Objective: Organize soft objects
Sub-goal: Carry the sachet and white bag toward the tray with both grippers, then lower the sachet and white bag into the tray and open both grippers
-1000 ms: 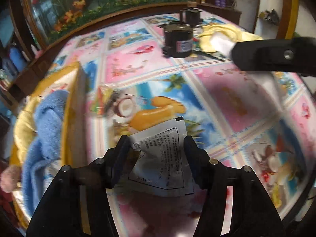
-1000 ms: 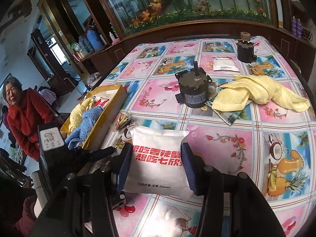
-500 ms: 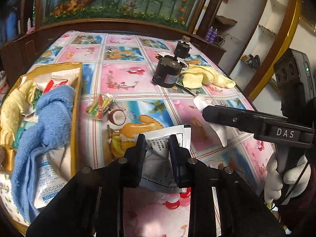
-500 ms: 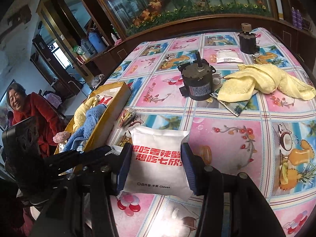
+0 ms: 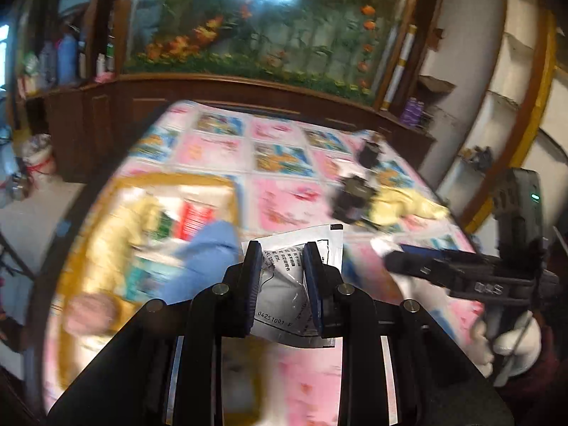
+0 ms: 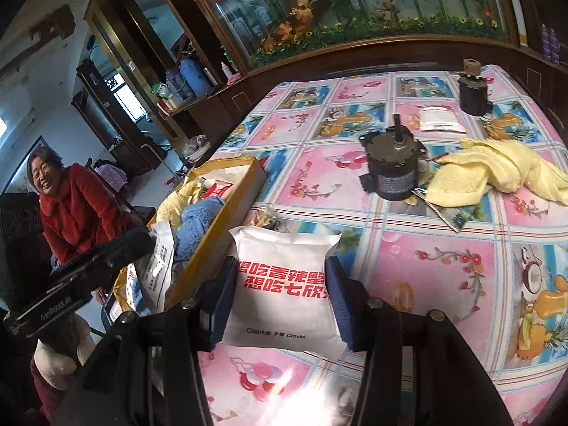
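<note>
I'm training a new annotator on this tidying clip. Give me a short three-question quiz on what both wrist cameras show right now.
1. True or false: the left gripper is shut on a crumpled white sachet.
2. What lies between the right gripper's fingers?
A. yellow towel
B. white glove packet
C. dark motor
3. Fill in: the blue towel lies inside the ____.

Key
1. True.
2. B, the white glove packet; the yellow towel and dark motor lie farther off on the tablecloth.
3. Yellow box.
</note>
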Tool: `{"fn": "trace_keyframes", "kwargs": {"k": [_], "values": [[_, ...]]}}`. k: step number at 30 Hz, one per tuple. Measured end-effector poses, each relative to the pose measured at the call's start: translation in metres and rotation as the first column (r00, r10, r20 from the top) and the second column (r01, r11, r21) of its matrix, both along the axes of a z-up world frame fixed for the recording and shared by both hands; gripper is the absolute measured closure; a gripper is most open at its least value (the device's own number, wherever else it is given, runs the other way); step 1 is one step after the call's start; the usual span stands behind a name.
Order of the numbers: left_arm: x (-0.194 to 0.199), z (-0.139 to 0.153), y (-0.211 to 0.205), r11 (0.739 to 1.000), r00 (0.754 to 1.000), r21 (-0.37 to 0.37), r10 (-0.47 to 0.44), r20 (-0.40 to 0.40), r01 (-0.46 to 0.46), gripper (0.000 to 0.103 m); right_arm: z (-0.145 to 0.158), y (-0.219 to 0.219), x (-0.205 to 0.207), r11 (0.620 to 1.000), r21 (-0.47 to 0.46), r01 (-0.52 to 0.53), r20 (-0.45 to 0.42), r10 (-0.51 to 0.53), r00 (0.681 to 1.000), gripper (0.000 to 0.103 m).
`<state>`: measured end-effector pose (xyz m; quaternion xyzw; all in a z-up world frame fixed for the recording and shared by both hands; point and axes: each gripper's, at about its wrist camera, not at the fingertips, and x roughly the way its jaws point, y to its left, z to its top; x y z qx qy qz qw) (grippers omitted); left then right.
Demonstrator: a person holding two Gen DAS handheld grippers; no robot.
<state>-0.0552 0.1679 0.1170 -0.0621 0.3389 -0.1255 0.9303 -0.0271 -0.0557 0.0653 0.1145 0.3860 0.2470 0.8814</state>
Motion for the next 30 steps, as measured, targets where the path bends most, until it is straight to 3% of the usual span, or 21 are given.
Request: {"fn": "trace_keyframes", "kwargs": {"k": [9,18,22,26,30], "values": [[0.081,-0.015,0.083,0.979,0.979,0.066,0.194,-0.058,-0.191,0.079,0.005,0.100,0.023,0.984,-0.001,-0.180,0.003,0.180,0.984,0.053],[0.145,-0.047,0.116,0.964,0.953,0.069,0.265,-0.148,-0.257,0.079,-0.012,0.157,0.027,0.957,-0.070,-0.283,-0.042,0.281,0.959,0.053],[0.154,-0.057,0.120,0.962,0.944,0.063,0.273,-0.184,-0.266,0.079,-0.026,0.171,0.027,0.948,-0.118,-0.297,-0.062,0.291,0.955,0.052],[0.149,-0.056,0.116,0.960,0.939,0.078,0.280,-0.199,-0.269,0.067,-0.025,0.183,0.023,0.940,-0.184,-0.288,-0.022,0.289,0.957,0.048],[0.132,-0.044,0.105,0.959,0.949,0.103,0.278,-0.151,-0.265,0.067,-0.026,0.190,0.019,0.930,-0.236,-0.282,0.003,0.291,0.957,0.043]]}}
